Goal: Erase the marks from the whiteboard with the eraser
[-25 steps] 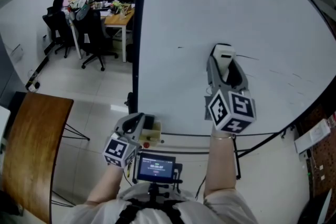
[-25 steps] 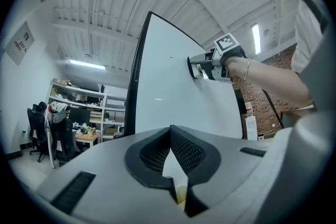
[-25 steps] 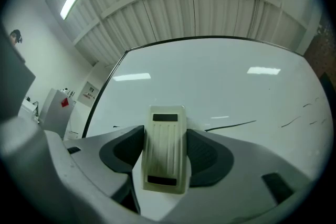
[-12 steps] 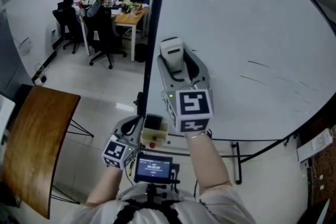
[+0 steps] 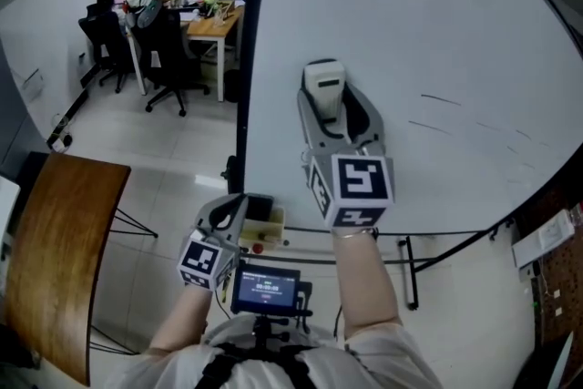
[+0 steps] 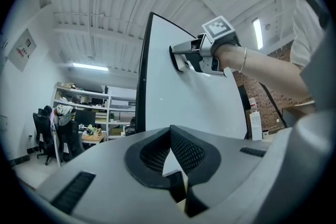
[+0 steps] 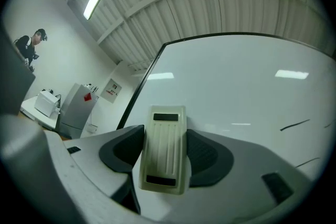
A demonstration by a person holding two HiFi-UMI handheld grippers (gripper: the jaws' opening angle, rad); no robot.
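Shifted slightly right and down since half a second ago: right gripper point(image 5: 330, 105), clenched on the cream eraser point(image 7: 165, 147), held against the whiteboard point(image 5: 437, 32) near its left edge. Thin dark marks point(image 5: 441, 99) well to the right. Left gripper point(image 6: 169, 136) low below, jaws together, empty.

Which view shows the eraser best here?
The right gripper view: the eraser sits large and central, clamped in the right tongs, whiteboard behind. The head view shows only its upper end; the left gripper view, a small distant sliver.
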